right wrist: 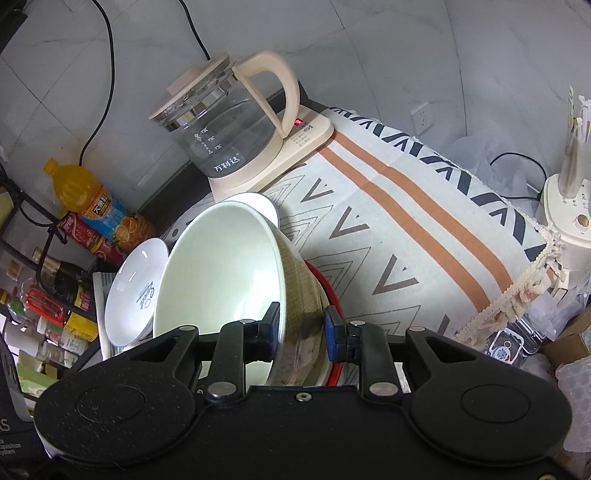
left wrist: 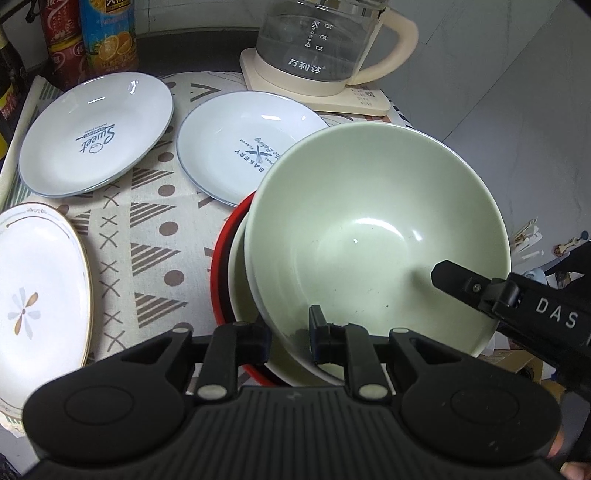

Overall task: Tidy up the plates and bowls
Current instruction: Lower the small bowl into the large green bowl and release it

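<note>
Beneath the tilted green bowl (left wrist: pixel 369 229), a second pale bowl (left wrist: pixel 236 280) and a red one (left wrist: pixel 221 258) show only as rims. Three plates lie left of it on the bench (left wrist: pixel 155 236): two blue-rimmed (left wrist: pixel 96 133) (left wrist: pixel 236 144), one gold-rimmed (left wrist: pixel 40 295) and cut off. Both grippers point steeply down, left gripper (left wrist: pixel 291 338) and right gripper (right wrist: pixel 301 326) each clamped on the green bowl's rim.

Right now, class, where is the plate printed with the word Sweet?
In the left wrist view, the Sweet plate lies flat on the patterned cloth at upper left, beside the Bakery plate, in front of the drink bottles.
</note>
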Demonstrator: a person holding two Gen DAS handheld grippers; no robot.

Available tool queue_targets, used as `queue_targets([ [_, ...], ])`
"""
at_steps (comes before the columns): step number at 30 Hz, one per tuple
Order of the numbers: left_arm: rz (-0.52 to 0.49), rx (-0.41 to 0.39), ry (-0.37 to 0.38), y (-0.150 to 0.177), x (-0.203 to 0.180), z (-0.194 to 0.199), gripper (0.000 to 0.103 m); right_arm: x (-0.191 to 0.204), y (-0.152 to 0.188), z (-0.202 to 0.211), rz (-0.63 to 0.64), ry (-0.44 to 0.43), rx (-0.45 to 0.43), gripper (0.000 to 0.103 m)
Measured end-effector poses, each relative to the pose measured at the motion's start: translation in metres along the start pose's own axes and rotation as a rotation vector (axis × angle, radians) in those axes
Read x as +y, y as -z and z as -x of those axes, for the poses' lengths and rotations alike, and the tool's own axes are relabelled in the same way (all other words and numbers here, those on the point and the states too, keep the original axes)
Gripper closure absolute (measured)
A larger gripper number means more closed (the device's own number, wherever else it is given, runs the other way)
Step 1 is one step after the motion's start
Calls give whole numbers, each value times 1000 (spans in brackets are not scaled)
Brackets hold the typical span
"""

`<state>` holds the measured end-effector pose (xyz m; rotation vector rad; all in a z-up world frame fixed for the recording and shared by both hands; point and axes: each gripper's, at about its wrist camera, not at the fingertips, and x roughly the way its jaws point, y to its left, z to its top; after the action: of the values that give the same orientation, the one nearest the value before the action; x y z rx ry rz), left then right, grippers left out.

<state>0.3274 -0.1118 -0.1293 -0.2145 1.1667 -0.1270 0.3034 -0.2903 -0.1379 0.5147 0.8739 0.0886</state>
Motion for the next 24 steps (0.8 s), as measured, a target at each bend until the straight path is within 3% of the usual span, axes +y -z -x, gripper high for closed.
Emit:
queue_targets([
  [13,28,-40,-37,-12,9,21,86,0,-5,-8,15,34,-1,91],
  [24,84,-43,-76,-5,30,20,79,6,-5,-3,59,41,-1,81],
])
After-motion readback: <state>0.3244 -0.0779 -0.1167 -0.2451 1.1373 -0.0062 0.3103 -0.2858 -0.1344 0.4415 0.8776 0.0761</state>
